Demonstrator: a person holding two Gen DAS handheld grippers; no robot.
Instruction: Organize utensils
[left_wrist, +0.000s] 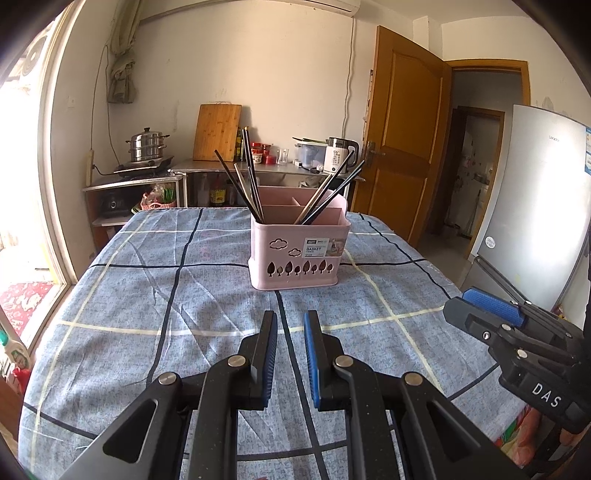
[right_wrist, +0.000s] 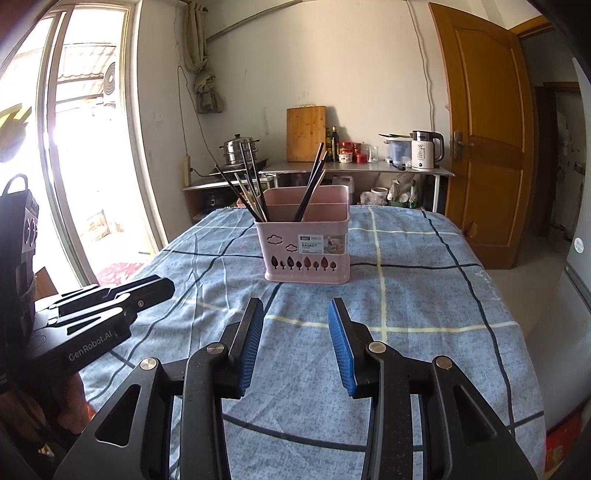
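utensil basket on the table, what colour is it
Pale pink utensil basket, with dark tree and cloud cut-outs on its front; clearest in the right wrist view.

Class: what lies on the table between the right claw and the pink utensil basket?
Nothing: only bare checked tablecloth lies between the right claw and pink basket, shown in the right wrist view.

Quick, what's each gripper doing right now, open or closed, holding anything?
Left gripper: open, narrow gap, holding nothing.
Right gripper: open wide, holding nothing.
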